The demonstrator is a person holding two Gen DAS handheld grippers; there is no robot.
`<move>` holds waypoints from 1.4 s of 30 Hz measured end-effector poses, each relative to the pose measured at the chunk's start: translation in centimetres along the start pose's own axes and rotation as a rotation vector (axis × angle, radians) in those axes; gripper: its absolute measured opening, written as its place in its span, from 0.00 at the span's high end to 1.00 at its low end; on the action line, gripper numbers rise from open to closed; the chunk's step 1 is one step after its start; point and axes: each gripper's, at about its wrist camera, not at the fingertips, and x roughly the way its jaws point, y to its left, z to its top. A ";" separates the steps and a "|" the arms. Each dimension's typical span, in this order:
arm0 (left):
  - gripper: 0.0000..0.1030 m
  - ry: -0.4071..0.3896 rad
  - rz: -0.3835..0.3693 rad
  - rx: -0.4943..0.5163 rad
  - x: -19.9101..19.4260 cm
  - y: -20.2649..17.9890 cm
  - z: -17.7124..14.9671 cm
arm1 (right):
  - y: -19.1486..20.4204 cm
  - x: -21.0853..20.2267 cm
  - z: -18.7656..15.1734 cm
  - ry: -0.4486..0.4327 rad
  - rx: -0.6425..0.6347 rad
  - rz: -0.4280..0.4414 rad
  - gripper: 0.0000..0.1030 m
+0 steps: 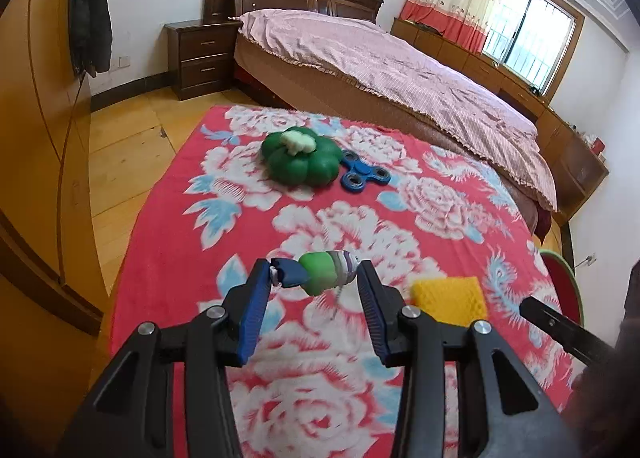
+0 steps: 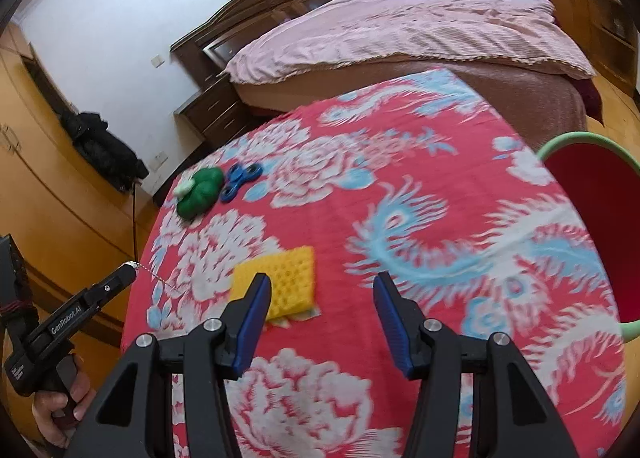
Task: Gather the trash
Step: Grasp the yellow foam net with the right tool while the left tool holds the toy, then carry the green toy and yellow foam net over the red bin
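Left hand-held gripper (image 1: 316, 276) is clamping the small toy figure (image 1: 320, 272); right hand-held gripper (image 2: 320, 298) is hanging half-open, empty. Keep the squeeze steady while carrying toward the red bin (image 2: 592, 226) at the table's right edge.

Table under red floral cloth (image 2: 400, 178) carries green pumpkin toy (image 1: 298, 162), blue fidget spinner (image 1: 362, 175) touching it, yellow sponge (image 2: 290, 282) nearer.

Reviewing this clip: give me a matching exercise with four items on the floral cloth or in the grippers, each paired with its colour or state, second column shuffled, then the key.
Things:
1. fidget spinner
2. sponge
3. pumpkin toy
4. keychain toy

States:
A. green, lying next to the spinner
B. held between the left gripper fingers
C. yellow, beside the right gripper
D. blue, flat on the cloth

Pairs: 1-D, 2-C, 3-A, 4-B
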 end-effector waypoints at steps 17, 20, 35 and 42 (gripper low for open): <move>0.57 0.006 -0.024 -0.030 1.3 3.0 -1.3 | 3.7 5.1 -1.1 0.074 -0.070 -0.060 0.45; 0.57 0.014 -0.024 -0.038 1.7 3.1 -1.3 | 3.8 5.7 -1.3 0.081 -0.070 -0.065 0.45; 0.57 0.007 -0.028 -0.061 1.1 3.3 -1.7 | 4.0 5.0 -1.2 0.039 -0.082 -0.055 0.90; 0.57 -0.014 -0.033 -0.057 -0.2 2.7 -1.7 | 4.5 3.0 -1.2 -0.014 -0.093 -0.025 0.91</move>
